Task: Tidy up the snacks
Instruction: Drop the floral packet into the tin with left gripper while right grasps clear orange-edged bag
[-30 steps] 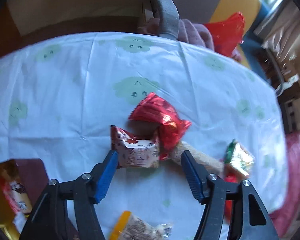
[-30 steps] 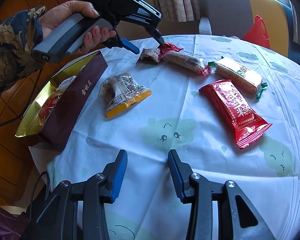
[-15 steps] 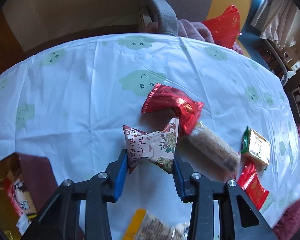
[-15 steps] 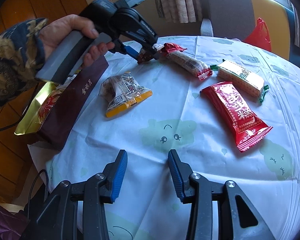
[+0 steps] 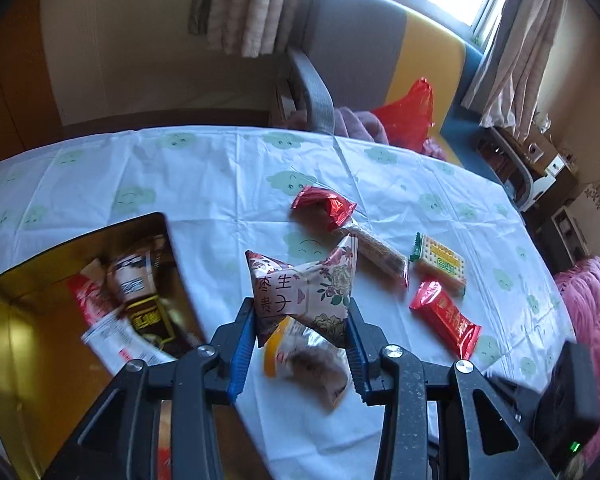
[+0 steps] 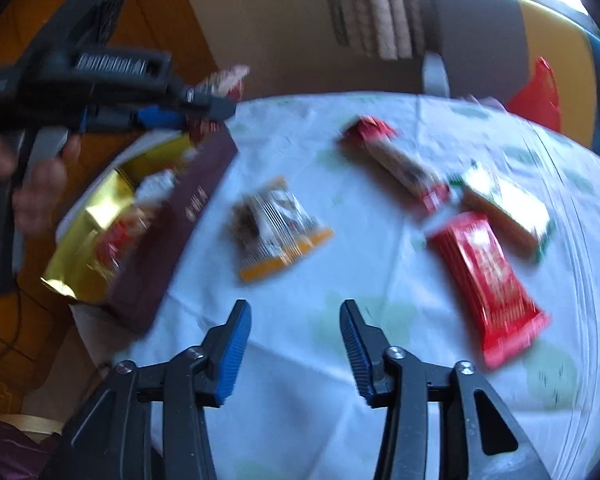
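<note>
The left gripper (image 5: 302, 340) pinches the floral snack packet (image 5: 304, 288) above the table, beside the gold-lined box (image 5: 4, 320). It should release only over the box. The right gripper (image 6: 296, 350), just opening, holds nothing.

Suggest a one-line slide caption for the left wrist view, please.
Left claw shut on a floral snack packet, lifted beside the gold-lined box, other snacks on the tablecloth.

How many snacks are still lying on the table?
5: yellow-edged bag, red foil pack, long bar, green-ended cracker pack, red bar. Box snacks not counted.
</note>
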A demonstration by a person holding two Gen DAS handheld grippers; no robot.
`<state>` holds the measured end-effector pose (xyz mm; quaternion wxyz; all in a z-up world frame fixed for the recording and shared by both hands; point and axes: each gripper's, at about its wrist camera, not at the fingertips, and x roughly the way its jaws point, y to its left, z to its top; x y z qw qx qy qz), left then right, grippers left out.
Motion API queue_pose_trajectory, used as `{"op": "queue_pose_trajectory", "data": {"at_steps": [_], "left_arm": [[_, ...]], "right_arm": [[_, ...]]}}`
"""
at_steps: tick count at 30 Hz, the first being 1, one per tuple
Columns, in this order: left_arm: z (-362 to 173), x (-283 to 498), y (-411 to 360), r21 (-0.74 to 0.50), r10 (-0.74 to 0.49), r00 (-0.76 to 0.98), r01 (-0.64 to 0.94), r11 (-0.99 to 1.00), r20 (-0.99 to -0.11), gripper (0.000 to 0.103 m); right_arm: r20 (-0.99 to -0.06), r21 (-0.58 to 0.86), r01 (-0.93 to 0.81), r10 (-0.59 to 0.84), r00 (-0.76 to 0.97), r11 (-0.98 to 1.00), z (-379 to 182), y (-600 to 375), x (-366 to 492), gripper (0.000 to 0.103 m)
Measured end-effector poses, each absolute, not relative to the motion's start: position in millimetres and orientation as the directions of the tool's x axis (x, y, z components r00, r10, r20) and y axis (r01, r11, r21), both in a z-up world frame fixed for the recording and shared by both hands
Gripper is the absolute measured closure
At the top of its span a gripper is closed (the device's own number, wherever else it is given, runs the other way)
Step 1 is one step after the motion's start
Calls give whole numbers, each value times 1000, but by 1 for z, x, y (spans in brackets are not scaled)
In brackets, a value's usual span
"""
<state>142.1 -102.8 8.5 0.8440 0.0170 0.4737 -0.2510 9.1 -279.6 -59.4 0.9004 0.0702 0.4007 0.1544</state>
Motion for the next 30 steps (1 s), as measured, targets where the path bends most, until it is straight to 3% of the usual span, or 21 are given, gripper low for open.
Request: {"op": "queue_pose_trajectory", "data": {"at_steps": [4, 10, 16, 22, 30], "left_arm": [[17, 121, -75, -223, -421, 461, 423, 878, -781, 61], [21, 93, -28, -260, -436, 484, 389, 884, -759, 61], [18, 78, 10, -285, -420, 512, 324, 902, -749, 61], [12, 69, 37, -291, -389, 539, 260, 920, -747, 61], [-5, 59, 92, -287, -281, 580, 84, 954, -764, 61]], "right_arm": [[-706, 187, -315, 350, 615, 931, -45, -254, 44, 41], [-810, 92, -419, 313, 497, 903, -64, -223, 98, 38], [-872, 63, -418, 254, 419, 906, -88, -211, 127, 32], [-876, 68, -358, 227, 426, 931, -95, -213, 114, 59], [-867, 80, -289, 210, 452, 954, -93, -227, 41, 61]]}}
